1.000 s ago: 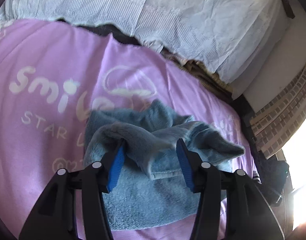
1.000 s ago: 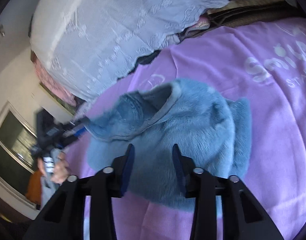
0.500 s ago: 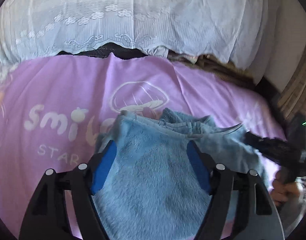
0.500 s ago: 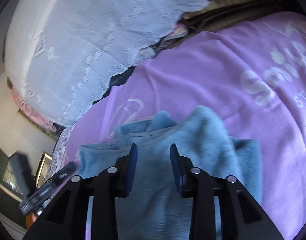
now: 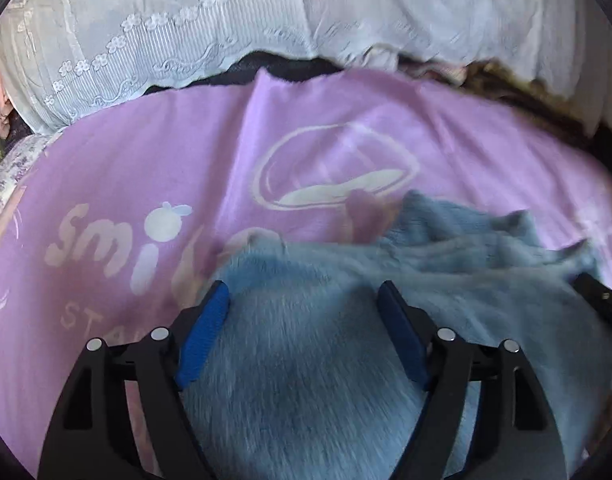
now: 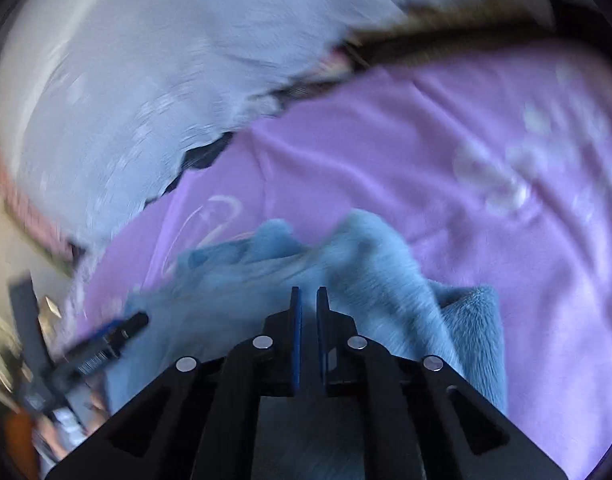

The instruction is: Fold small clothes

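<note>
A fluffy blue garment (image 5: 314, 360) lies rumpled on a lilac blanket (image 5: 145, 168), filling the lower middle and lower right of the left wrist view. Its pile is short and plush, like fleece, with a smoother hemmed edge showing along its far side near the middle right. The blanket is soft and matte, creased in long shallow folds, and printed in cream with a mushroom outline (image 5: 338, 176) at centre and rounded "smi" lettering (image 5: 117, 240) to the left. Across the top hangs a thin white cloth (image 5: 225, 20), ribbed, with a scalloped embroidered flower border.

The left gripper (image 5: 303, 296) sits at the bottom centre with its blue-padded fingers (image 5: 203, 336) spread wide, released, the garment's fur beneath and between them. At the far right edge the tip of the other black tool (image 5: 602, 304) pokes in over the fleece.

In the right wrist view, heavily blurred, the right gripper (image 6: 308, 300) stands at the bottom centre with its jaws drawn nearly together, only a narrow slit between the pads. Whether any fleece is pinched there I cannot tell. The blue garment (image 6: 386, 280) bunches just ahead of it, on the lilac blanket (image 6: 426, 140).
</note>
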The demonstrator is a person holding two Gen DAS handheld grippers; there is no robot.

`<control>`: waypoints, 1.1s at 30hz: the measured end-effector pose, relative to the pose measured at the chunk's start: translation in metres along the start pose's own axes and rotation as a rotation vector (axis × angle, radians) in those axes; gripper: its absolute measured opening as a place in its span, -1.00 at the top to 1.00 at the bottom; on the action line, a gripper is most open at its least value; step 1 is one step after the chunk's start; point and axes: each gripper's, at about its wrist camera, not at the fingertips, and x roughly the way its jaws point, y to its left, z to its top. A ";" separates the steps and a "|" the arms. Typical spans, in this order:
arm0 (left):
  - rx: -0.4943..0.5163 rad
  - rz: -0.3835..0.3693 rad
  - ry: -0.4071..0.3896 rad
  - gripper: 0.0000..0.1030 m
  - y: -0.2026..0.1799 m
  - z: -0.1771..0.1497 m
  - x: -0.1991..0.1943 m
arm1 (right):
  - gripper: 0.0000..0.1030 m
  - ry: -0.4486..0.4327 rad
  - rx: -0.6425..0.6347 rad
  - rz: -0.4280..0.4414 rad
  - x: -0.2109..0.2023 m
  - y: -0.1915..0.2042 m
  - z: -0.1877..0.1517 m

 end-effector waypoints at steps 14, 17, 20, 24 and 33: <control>0.072 -0.066 -0.027 -0.83 -0.029 -0.054 -0.051 | 0.24 0.007 -0.234 -0.048 -0.049 0.054 -0.071; 0.072 -0.046 -0.032 -0.83 -0.025 -0.073 -0.064 | 0.20 0.079 -0.289 -0.099 -0.044 0.048 -0.103; 0.111 -0.007 -0.005 -0.92 -0.029 -0.090 -0.055 | 0.19 0.086 -0.285 -0.095 -0.040 0.048 -0.104; 0.106 0.010 -0.017 -0.92 -0.028 -0.089 -0.063 | 0.20 0.040 -0.261 -0.085 -0.055 0.050 -0.098; -0.026 0.070 -0.010 -0.92 0.009 -0.041 -0.039 | 0.20 0.031 -0.050 -0.094 -0.017 0.016 -0.037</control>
